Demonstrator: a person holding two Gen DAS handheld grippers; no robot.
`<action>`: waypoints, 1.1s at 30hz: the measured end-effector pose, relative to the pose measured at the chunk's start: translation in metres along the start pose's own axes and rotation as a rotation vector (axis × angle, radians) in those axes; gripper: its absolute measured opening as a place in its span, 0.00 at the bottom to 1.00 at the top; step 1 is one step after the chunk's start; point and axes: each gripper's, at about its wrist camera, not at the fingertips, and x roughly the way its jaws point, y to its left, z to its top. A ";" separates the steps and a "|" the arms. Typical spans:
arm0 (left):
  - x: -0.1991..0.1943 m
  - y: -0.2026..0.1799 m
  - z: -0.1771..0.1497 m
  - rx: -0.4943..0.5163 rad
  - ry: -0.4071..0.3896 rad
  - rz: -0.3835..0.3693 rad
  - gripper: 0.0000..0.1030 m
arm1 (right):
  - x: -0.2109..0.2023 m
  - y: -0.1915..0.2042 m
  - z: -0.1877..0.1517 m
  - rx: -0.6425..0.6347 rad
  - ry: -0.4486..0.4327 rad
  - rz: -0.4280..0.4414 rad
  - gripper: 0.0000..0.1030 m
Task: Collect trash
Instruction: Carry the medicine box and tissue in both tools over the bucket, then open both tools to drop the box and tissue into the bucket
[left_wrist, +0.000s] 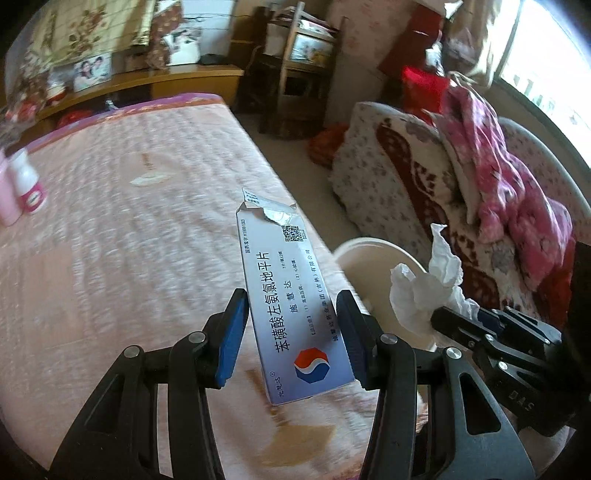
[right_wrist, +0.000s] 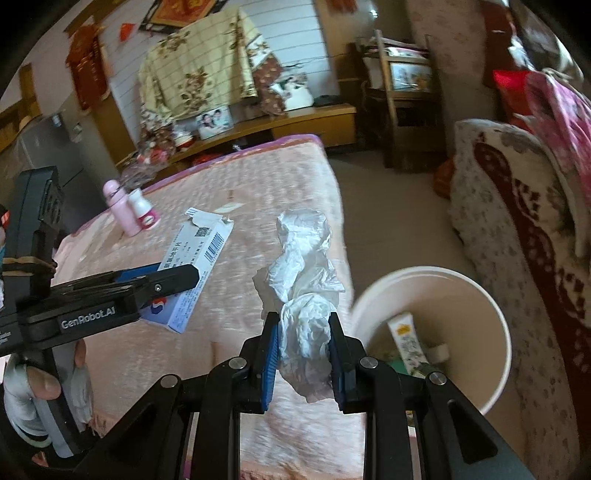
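Observation:
My left gripper (left_wrist: 291, 332) is shut on a white and blue medicine box (left_wrist: 284, 295) with a torn far end, held above the pink bed cover (left_wrist: 110, 258). The box also shows in the right wrist view (right_wrist: 195, 266), with the left gripper (right_wrist: 177, 280) on it. My right gripper (right_wrist: 303, 354) is shut on a crumpled white tissue (right_wrist: 303, 295), held over the bed's edge beside the white bin (right_wrist: 495, 310). The tissue (left_wrist: 428, 288) and right gripper (left_wrist: 439, 317) show in the left wrist view, next to the bin (left_wrist: 369, 247). The bin holds a tube (right_wrist: 408, 343) and other scraps.
A pink bottle (right_wrist: 120, 210) and a white bottle with a pink label (right_wrist: 146, 210) stand at the bed's far left. A sofa with patterned blankets (right_wrist: 517, 229) stands right of the bin. A low wooden cabinet (right_wrist: 295, 125) and a shelf (right_wrist: 402, 96) stand beyond the bed.

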 end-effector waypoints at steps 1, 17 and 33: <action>0.004 -0.007 0.000 0.008 0.005 -0.009 0.46 | -0.001 -0.006 -0.001 0.009 0.000 -0.008 0.22; 0.061 -0.072 0.001 0.077 0.094 -0.100 0.46 | 0.010 -0.075 -0.023 0.109 0.037 -0.118 0.22; 0.092 -0.085 0.000 0.081 0.125 -0.177 0.47 | 0.037 -0.114 -0.032 0.206 0.082 -0.161 0.43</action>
